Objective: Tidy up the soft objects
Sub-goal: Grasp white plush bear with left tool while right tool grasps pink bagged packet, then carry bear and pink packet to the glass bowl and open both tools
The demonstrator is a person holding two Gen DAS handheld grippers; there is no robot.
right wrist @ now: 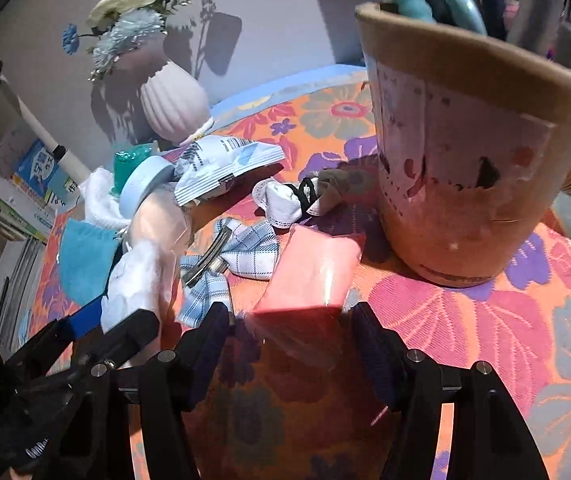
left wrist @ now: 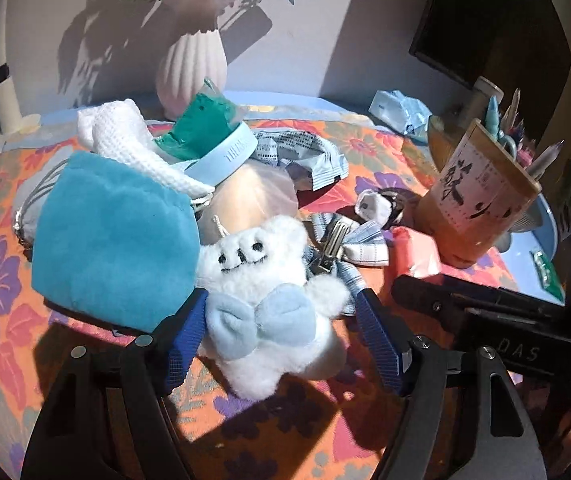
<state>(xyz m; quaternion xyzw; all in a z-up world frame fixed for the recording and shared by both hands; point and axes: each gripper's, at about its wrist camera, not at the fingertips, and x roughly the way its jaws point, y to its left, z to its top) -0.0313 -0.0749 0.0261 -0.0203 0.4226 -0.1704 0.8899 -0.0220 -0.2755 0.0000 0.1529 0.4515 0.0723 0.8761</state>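
The white plush (left wrist: 269, 292) lies face up on the floral cloth (left wrist: 1, 320), its long axis running away from the left gripper (left wrist: 281, 340), head far, feet near, so it points back toward that tool. The gripper's blue pads (left wrist: 183, 344) stand apart on either flank of the plush at the level of the pale bow (left wrist: 257, 320); whether they already touch the fur I cannot tell, as the pile hides the edges. The left hand is plainly the nearer one. Just right lies the pink packet (right wrist: 313, 268), its long axis also pointing away, near end between the right gripper's (right wrist: 289, 344) spread jaws, seemingly not yet pinched. Beside the plush sit a teal pouch (left wrist: 113, 248) and a plaid bow clip (left wrist: 349, 244); the pen cup (right wrist: 473, 152) stands beyond the packet.
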